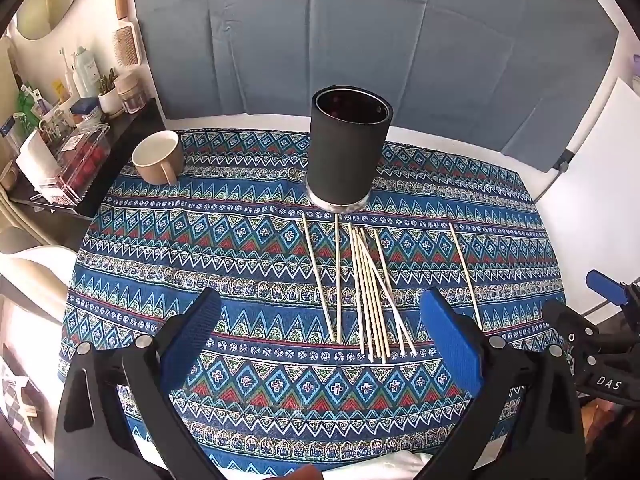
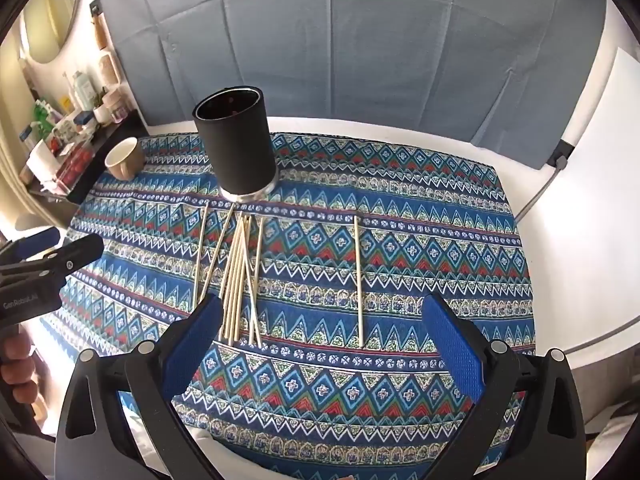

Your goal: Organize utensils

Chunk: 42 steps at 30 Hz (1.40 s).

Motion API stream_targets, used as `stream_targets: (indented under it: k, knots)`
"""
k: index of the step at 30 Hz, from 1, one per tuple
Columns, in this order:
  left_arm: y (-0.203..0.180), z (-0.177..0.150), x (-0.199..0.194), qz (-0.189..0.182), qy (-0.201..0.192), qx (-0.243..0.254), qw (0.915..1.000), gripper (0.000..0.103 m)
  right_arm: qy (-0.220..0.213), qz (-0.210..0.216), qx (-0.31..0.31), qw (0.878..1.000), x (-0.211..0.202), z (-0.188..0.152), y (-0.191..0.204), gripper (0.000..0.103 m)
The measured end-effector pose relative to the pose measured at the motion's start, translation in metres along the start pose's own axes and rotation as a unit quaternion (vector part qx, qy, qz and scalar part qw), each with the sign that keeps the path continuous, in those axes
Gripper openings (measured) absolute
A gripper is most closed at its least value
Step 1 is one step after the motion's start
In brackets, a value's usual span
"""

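Two claws hover above the near edge of the table, each spread wide and holding nothing. The left claw (image 1: pixel 320 336) has the bundle of wooden sticks (image 1: pixel 370 292) lying just ahead, between its blue pads and slightly toward the right one. The right claw (image 2: pixel 324 332) sees that bundle (image 2: pixel 240 276) beside its left pad, while a single stick (image 2: pixel 359 280) lies apart, ahead between its pads. Beyond the sticks stands the black holder (image 1: pixel 347 148), upright on the patterned tablecloth (image 1: pixel 200 248). A beige mug (image 1: pixel 158 156) sits near the far left corner.
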State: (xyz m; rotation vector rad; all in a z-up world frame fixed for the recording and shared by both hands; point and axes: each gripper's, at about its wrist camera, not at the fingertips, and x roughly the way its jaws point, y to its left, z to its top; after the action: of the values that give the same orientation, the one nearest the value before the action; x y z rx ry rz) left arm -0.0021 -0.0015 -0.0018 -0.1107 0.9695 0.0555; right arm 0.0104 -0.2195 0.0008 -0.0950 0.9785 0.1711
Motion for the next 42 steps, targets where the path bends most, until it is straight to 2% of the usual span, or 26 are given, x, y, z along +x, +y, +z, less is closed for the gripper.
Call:
stream_targets:
  k: [30,42]
  knots:
    - [-0.001,-0.005,0.009,0.0,0.016,0.004,0.9999,0.097,0.033,-0.01,-0.005,0.999,0.015,-0.003,0.002,0.095]
    - [0.007,-0.008,0.022,0.0,0.041,0.0,0.9991,0.097,0.049,-0.019,0.004,0.999,0.027,-0.004,-0.001,0.095]
